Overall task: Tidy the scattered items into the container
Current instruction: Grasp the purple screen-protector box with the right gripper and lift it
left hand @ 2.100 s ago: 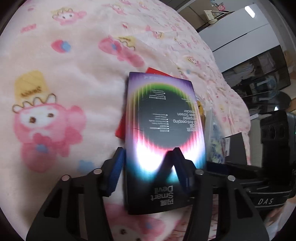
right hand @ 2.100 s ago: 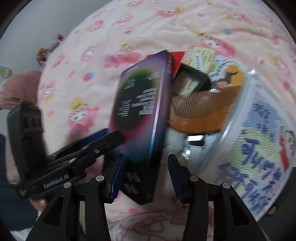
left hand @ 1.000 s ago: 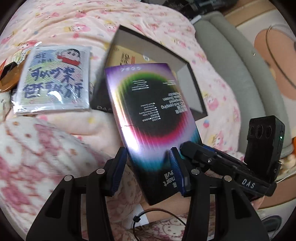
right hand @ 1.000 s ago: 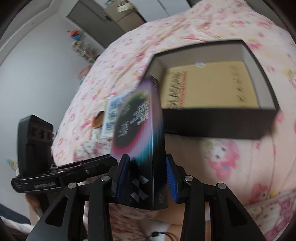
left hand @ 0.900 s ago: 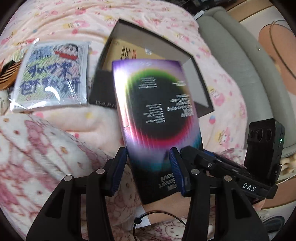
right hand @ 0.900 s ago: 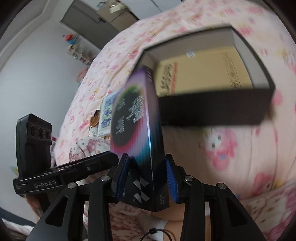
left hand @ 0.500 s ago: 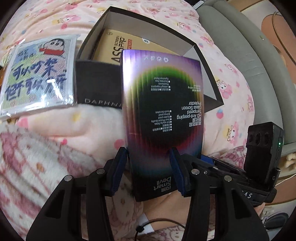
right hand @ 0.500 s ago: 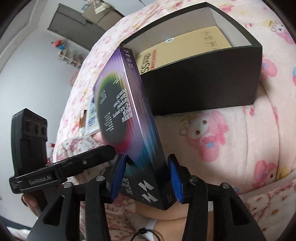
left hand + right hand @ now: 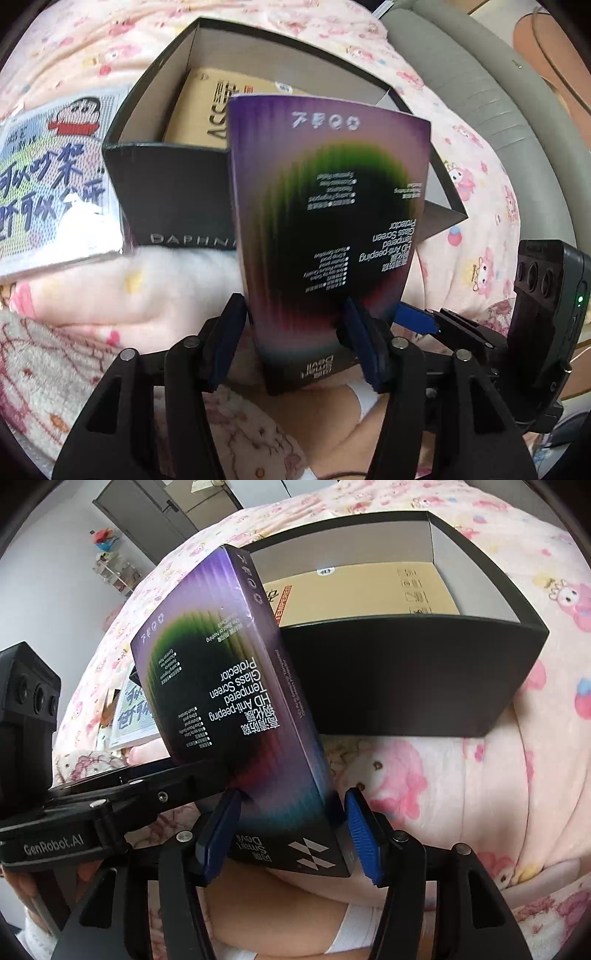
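On the pink cartoon blanket [image 9: 517,794], both your left tool [image 9: 291,332] and right tool [image 9: 291,827] clamp the screen-protector box [image 9: 236,709], its long axis tilting away toward the open black container [image 9: 424,672] just behind.

Left claw [image 9: 295,341] and right claw [image 9: 291,830], each shown from its own wrist camera. Both claws were closed on the lower end of the same screen protector box [image 9: 328,236], the blue pads pressed against opposite sides of it. The left claw gripped across the box's broad face, the right claw across its narrow edge, so the two met at roughly a right angle. Each claw's black body appeared at the side of the other's view.
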The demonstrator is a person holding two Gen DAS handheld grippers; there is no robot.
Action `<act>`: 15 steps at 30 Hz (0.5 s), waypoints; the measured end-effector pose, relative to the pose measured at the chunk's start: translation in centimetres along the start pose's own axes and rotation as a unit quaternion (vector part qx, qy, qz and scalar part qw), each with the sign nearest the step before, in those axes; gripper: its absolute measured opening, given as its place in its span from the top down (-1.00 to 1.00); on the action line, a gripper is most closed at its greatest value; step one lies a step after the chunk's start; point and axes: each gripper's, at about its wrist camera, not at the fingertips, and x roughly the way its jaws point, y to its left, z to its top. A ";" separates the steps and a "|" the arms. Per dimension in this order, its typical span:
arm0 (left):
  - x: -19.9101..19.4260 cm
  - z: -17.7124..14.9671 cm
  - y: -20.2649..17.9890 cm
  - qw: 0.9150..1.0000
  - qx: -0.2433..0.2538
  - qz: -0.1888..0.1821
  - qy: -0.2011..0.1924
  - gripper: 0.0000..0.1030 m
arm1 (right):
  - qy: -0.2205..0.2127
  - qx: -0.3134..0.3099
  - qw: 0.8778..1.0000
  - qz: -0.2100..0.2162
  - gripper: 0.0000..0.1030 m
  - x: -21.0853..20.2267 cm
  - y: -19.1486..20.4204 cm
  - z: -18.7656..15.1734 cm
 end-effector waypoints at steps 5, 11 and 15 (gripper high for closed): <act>-0.7 -0.5 -0.3 0.999 0.017 -0.004 -0.027 -0.14 | -0.017 -0.013 1.000 -0.001 -0.02 -0.6 0.5 0.0; -4.7 0.9 -0.8 0.997 0.015 -0.032 -0.063 0.14 | -0.059 0.014 0.996 0.062 0.06 -4.3 -0.5 0.7; -4.5 4.1 -1.2 0.997 0.008 -0.055 -0.055 0.13 | -0.073 0.000 0.996 0.050 0.06 -6.3 -0.3 3.5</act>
